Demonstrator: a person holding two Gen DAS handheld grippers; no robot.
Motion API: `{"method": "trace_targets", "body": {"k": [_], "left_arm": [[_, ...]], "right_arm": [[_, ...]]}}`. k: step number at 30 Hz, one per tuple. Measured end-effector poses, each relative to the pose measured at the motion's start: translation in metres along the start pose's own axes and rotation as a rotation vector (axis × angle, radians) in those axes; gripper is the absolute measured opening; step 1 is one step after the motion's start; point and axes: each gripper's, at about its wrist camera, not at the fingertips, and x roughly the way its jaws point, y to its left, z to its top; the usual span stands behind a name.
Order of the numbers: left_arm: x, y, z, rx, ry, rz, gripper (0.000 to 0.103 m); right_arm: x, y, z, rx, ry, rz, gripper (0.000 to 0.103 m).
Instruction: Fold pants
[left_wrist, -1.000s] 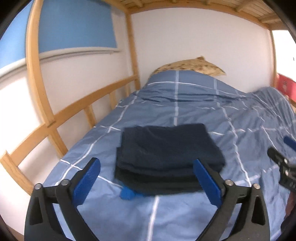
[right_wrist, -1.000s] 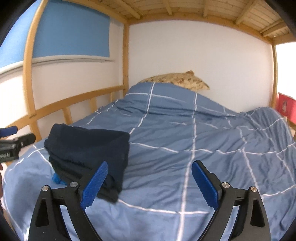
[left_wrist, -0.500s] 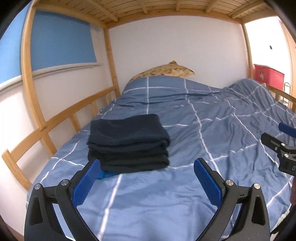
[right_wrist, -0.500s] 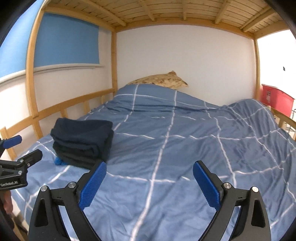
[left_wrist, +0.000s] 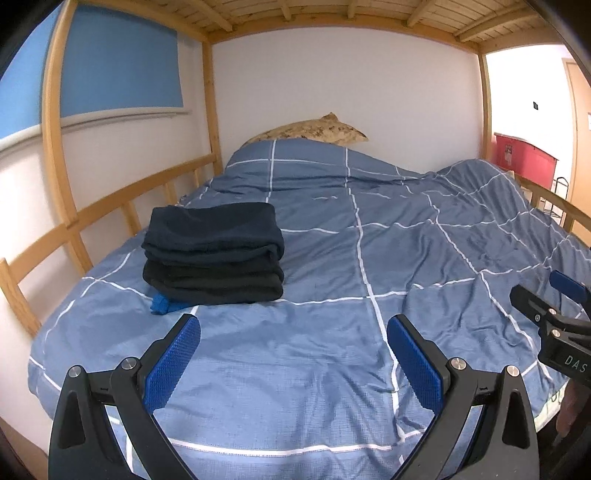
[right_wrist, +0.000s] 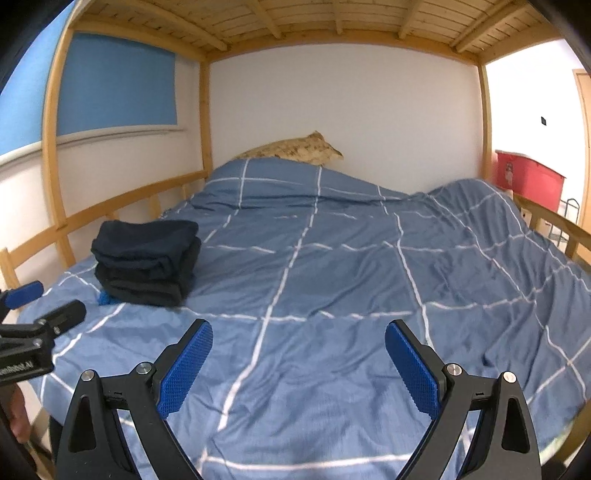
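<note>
Sitting folded in a neat dark stack, the pants (left_wrist: 213, 254) rest on the blue checked duvet (left_wrist: 369, 258) near the wooden side rail (left_wrist: 110, 199), a bright blue scrap (left_wrist: 162, 303) poking out underneath. Left gripper (left_wrist: 293, 363) and right gripper (right_wrist: 299, 367) are both spread wide, holding nothing, well short of the stack. Readable text: "DAS" on the right gripper body in the left view; the left gripper's label in the right view is too cut off to read.

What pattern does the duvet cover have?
The duvet cover is medium blue with a grid of thin white lines, clearest in the right wrist view.
</note>
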Motion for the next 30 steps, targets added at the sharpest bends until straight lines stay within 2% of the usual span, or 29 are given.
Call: {"method": "trace_targets", "body": {"k": [4, 15, 30], "left_arm": [[-0.004, -0.01, -0.004, 0.035, -0.019, 0.02, 0.103], [-0.003, -0.021, -0.003, 0.038, 0.004, -0.02, 0.103], [-0.008, -0.018, -0.002, 0.041, -0.022, 0.016, 0.103]], "right_arm": [[-0.003, -0.006, -0.009, 0.016, 0.011, -0.017, 0.095], [-0.003, -0.015, -0.013, 0.042, 0.018, -0.007, 0.095], [-0.001, -0.019, -0.012, 0.044, 0.02, -0.002, 0.095]]}}
